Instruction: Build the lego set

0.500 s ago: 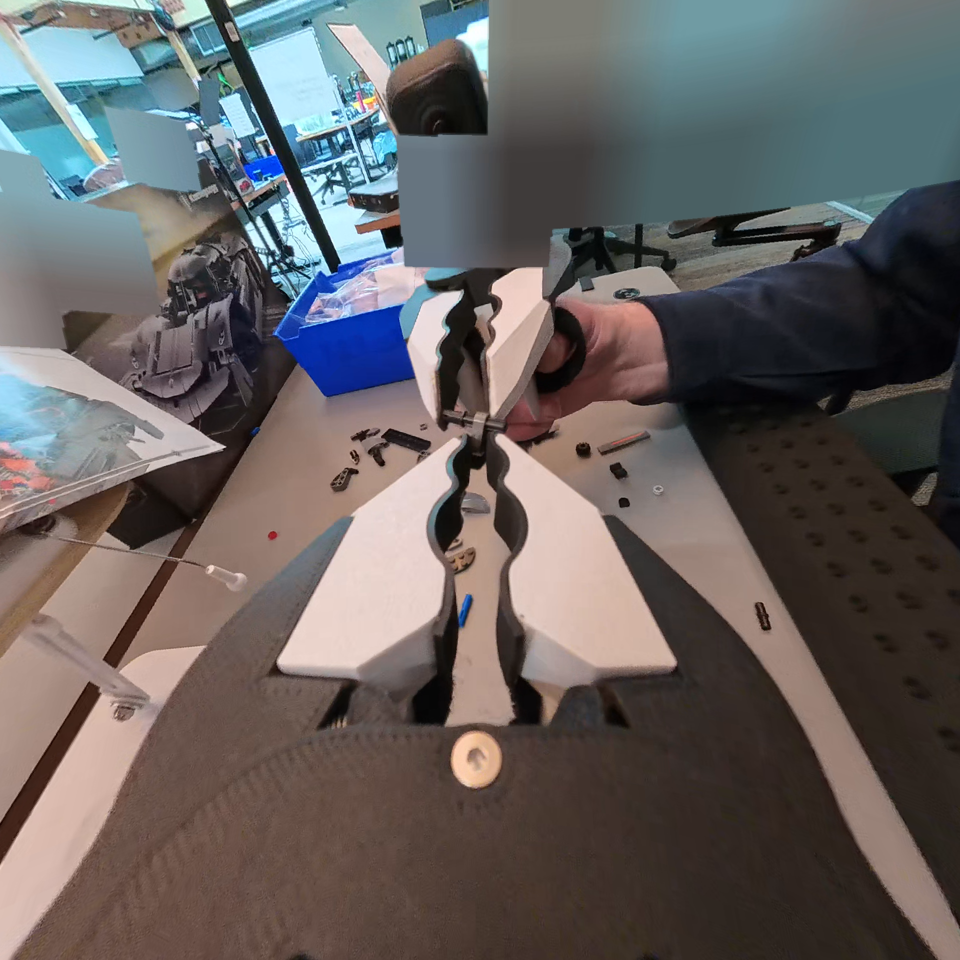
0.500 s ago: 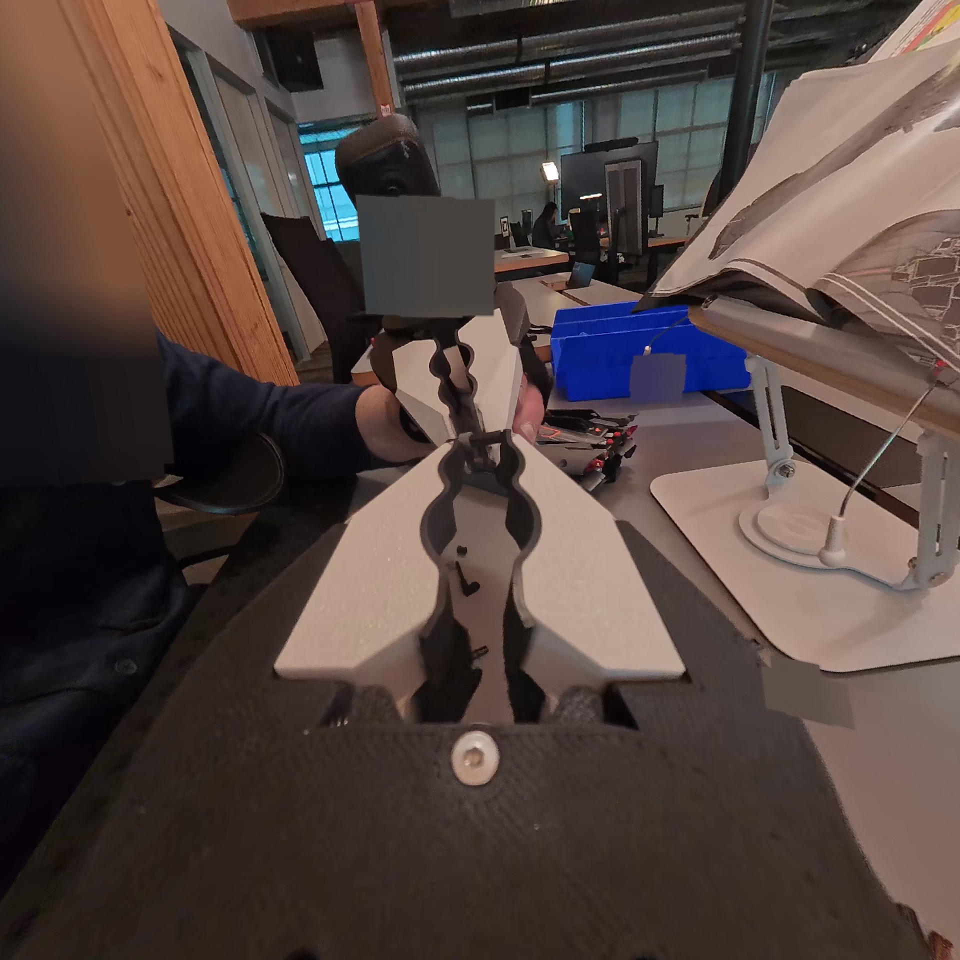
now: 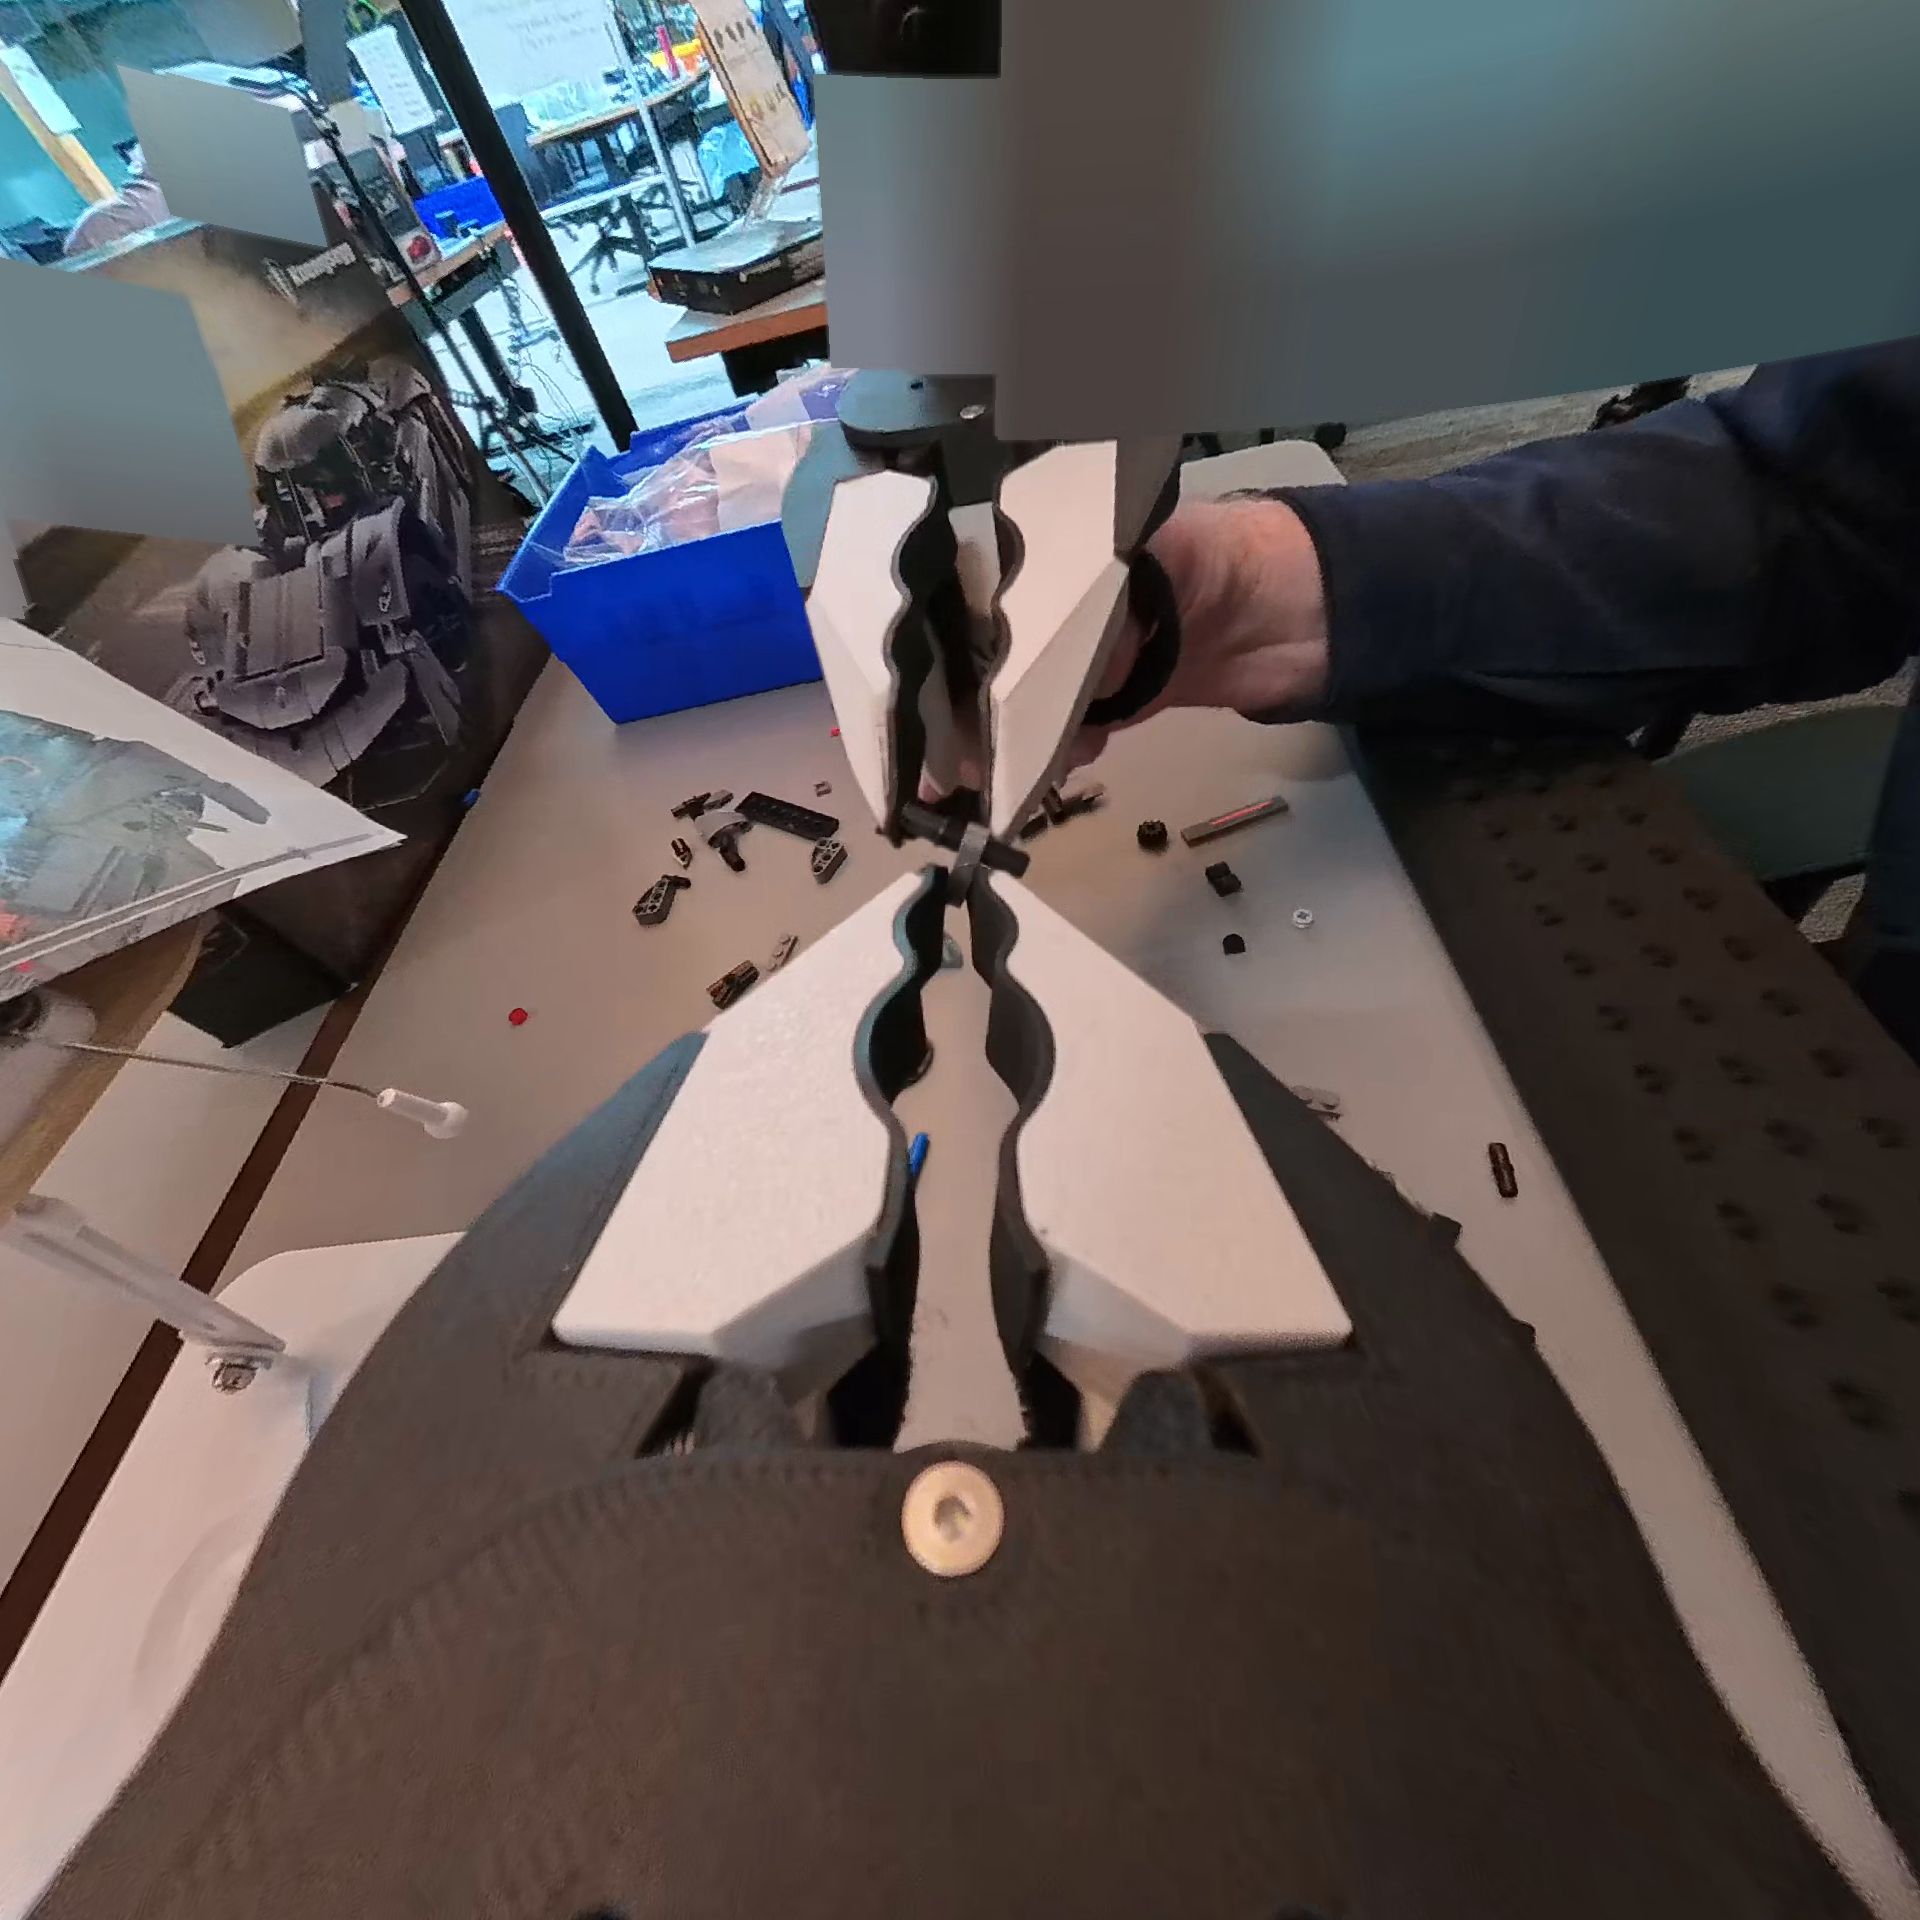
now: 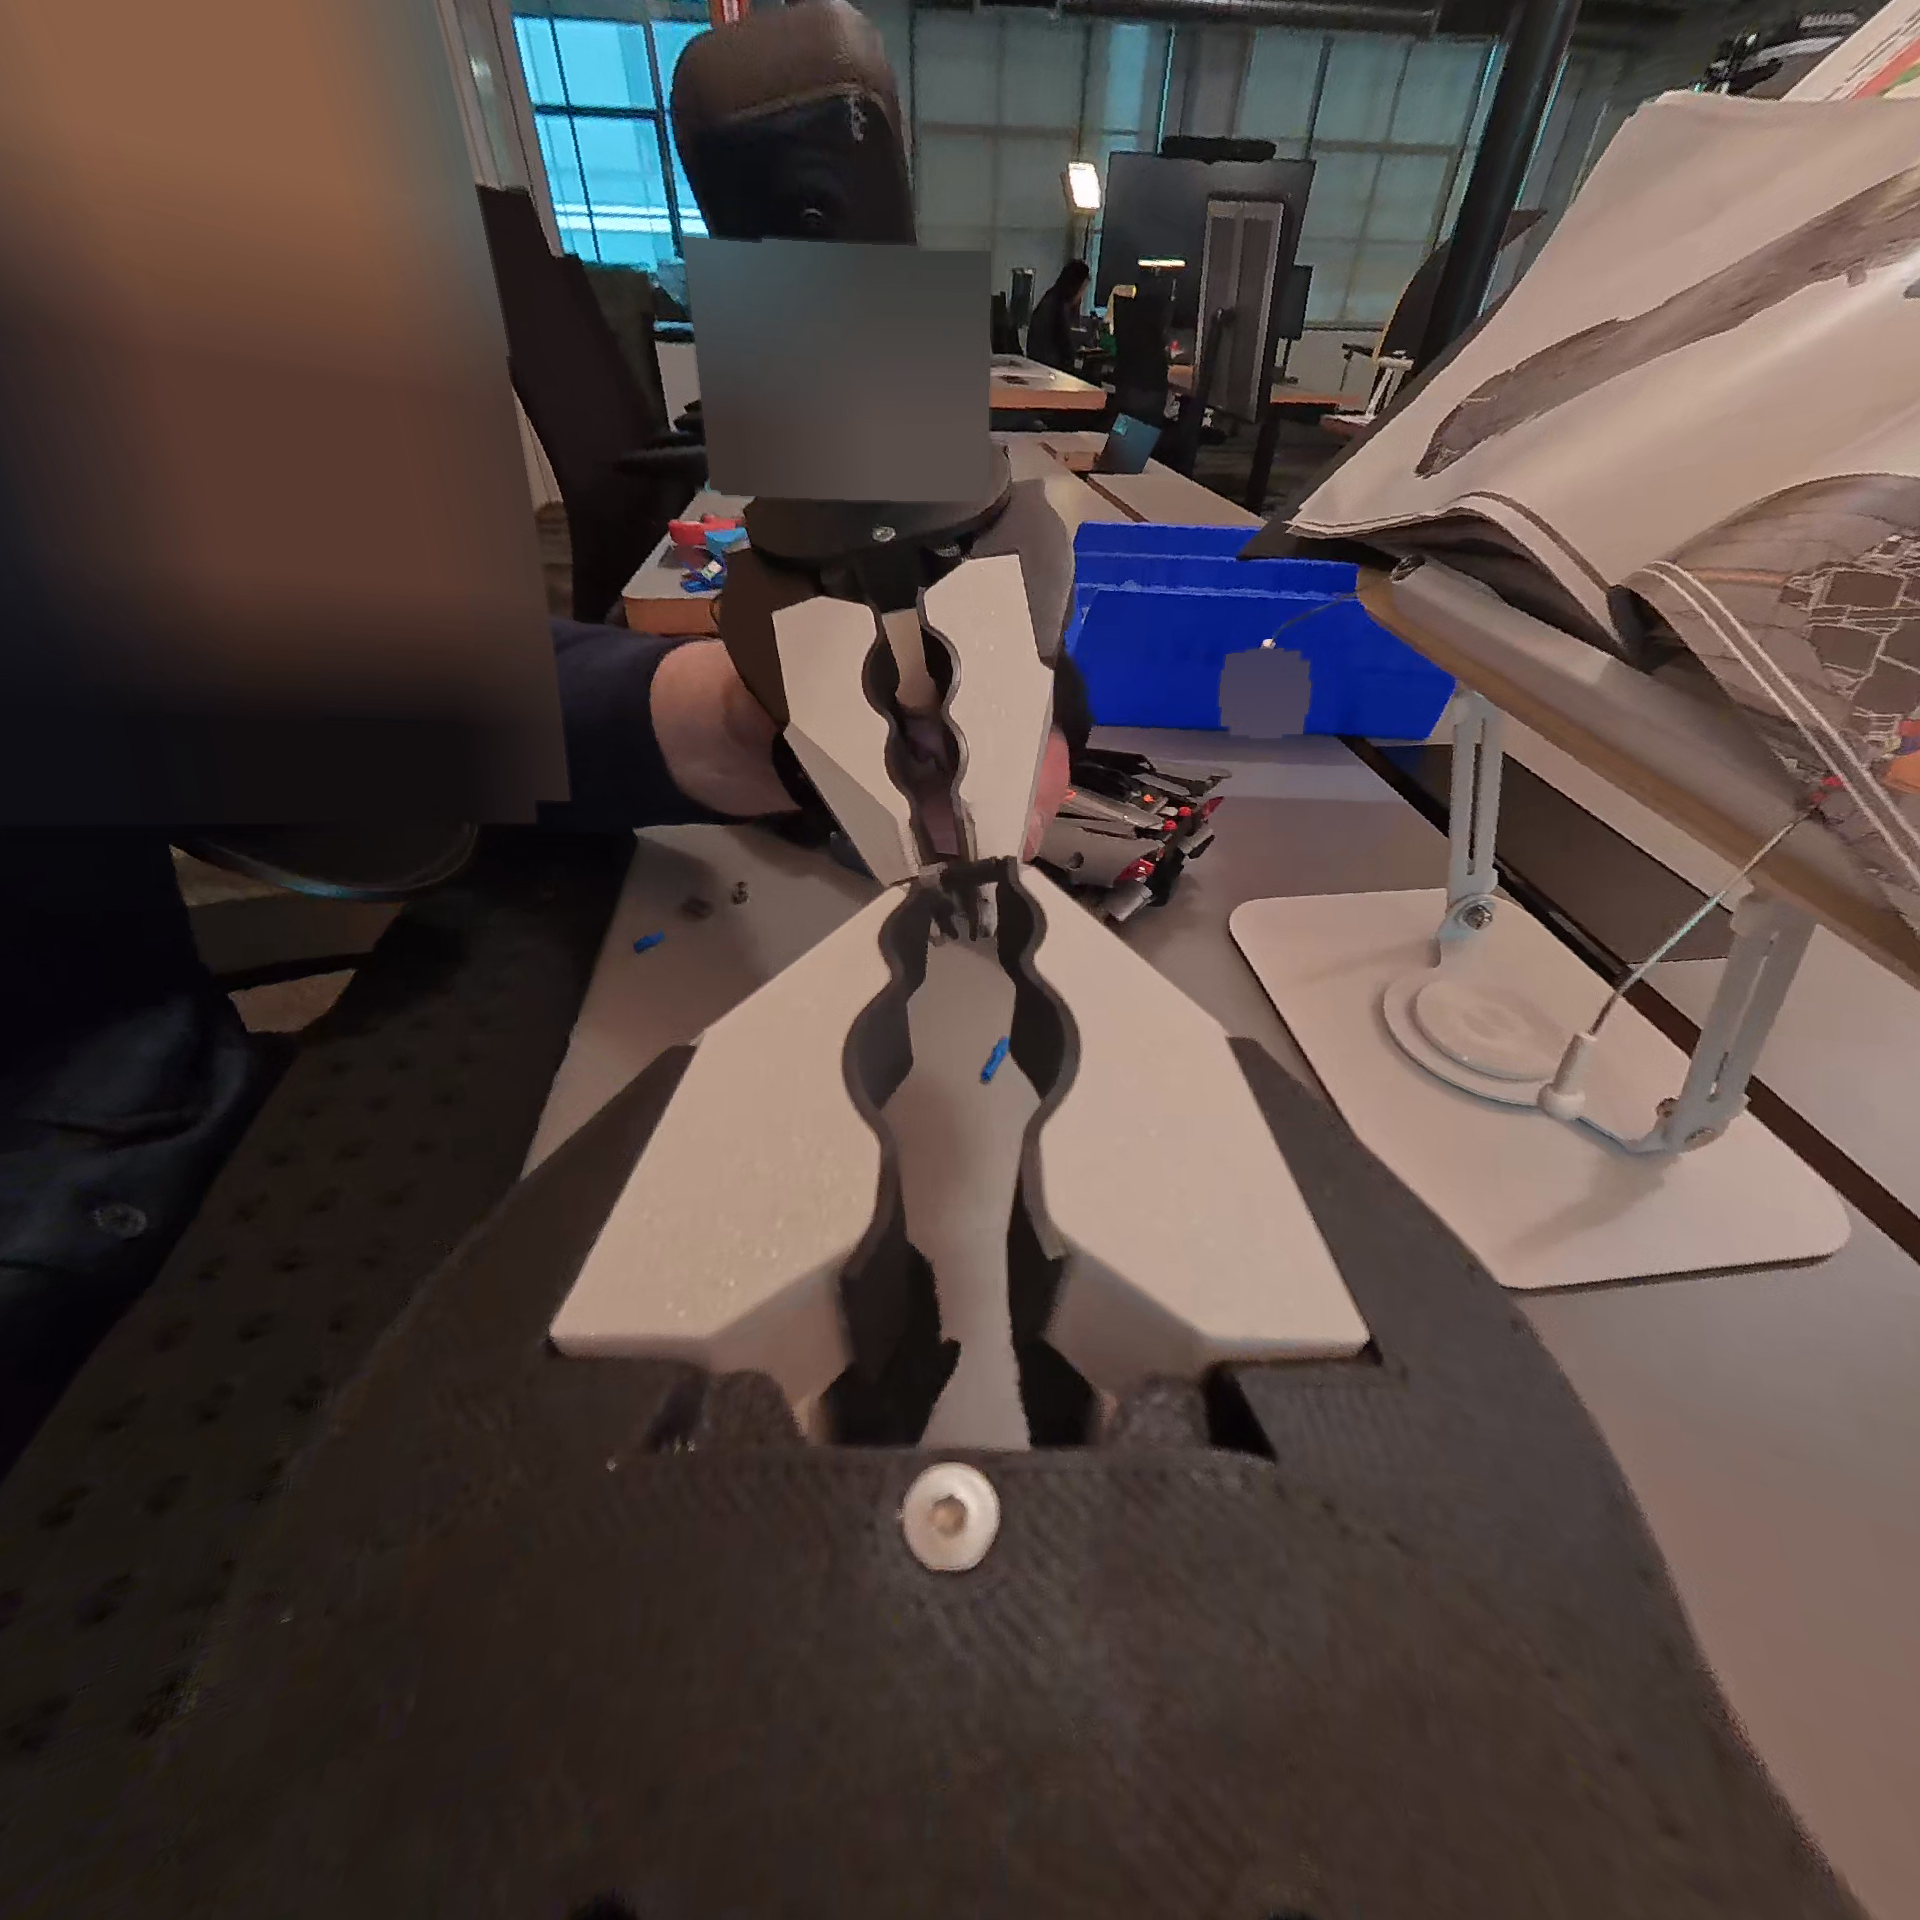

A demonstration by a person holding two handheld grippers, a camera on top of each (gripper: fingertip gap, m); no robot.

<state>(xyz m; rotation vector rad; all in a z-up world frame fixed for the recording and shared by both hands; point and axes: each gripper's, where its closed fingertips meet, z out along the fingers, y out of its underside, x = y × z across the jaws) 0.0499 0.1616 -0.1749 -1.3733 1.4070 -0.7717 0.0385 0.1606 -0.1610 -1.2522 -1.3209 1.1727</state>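
Many loose pieces (image 3: 790, 821) on grey table (image 3: 520, 914) — workshop behind.

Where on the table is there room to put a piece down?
Bare table lies between the scattered dark pieces and the white stand base. It is crowded near the blue bin, where those pieces cluster under both grippers' tips.

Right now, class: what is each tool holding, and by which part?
The left tool pinches a small grey piece by its lower end. The right tool grips the black pin through that piece, at one end.
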